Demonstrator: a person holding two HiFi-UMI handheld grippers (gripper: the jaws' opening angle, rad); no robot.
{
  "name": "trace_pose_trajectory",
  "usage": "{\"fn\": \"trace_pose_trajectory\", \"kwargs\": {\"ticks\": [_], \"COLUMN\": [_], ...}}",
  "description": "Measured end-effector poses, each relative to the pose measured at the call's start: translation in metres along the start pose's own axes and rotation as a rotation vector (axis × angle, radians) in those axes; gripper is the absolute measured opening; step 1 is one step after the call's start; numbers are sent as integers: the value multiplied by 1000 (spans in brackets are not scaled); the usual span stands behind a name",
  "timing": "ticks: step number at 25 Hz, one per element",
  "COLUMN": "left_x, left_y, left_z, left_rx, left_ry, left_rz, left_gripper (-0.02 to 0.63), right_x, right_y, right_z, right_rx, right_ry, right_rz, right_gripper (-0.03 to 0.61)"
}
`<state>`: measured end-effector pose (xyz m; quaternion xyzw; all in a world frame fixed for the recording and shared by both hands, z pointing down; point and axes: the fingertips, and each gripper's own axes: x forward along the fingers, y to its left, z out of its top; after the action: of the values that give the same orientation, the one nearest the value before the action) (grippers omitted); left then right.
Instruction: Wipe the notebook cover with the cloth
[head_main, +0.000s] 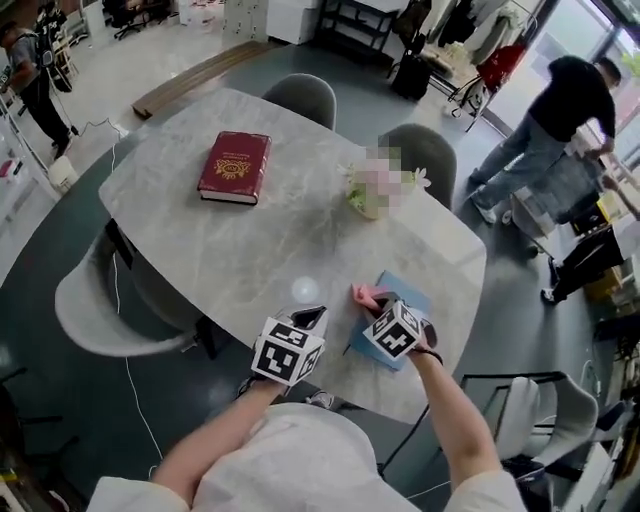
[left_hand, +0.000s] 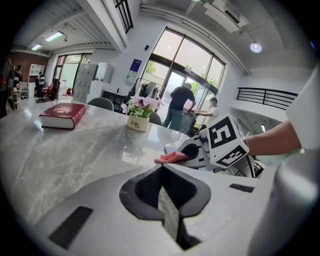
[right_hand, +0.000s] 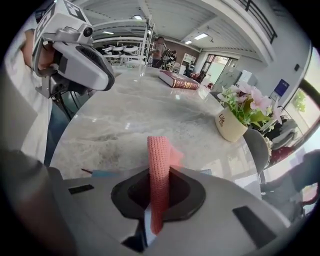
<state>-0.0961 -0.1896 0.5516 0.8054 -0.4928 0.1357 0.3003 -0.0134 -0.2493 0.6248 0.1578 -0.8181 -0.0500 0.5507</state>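
Looking down through the head view, I see the marble table (head_main: 300, 230) with the blue notebook (head_main: 410, 292) lying flat at its near edge, on my right. My right gripper (head_main: 374, 300) sits over the notebook, the pink cloth (head_main: 362, 294) poking out of its tip. My left gripper (head_main: 312, 320) is just beside it, over bare marble. A red book (head_main: 235, 165) lies far across the table, well apart from both grippers, and a flower pot (head_main: 365, 205) stands toward the middle.

In the left gripper view, the jaws are pressed together with nothing between them. Beyond them the right gripper (left_hand: 187, 152) holds the cloth (left_hand: 172, 158) low over the tabletop.

In the right gripper view, the jaws are clamped on the cloth (right_hand: 159, 170), which stands up between them as a folded strip. A blue sliver of the notebook (right_hand: 105, 173) shows just past the jaws' front edge, and the left gripper (right_hand: 97, 72) hangs at upper left.
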Motion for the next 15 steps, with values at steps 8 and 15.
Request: {"fn": "trace_pose_trajectory", "kwargs": {"ticks": [8,15], "left_x": [1,-3], "left_y": [-4,-6], "left_z": [0,-3], "left_rx": [21,35], "left_ry": [7,16], "left_rz": [-33,-62], "left_gripper": [6,6], "right_x": [-4,-7], "right_y": [16,30], "right_z": [0,1], "right_rx": [30,58], "right_ry": [-8,-4], "right_rz": [2,-1], "right_gripper": [15,15]}}
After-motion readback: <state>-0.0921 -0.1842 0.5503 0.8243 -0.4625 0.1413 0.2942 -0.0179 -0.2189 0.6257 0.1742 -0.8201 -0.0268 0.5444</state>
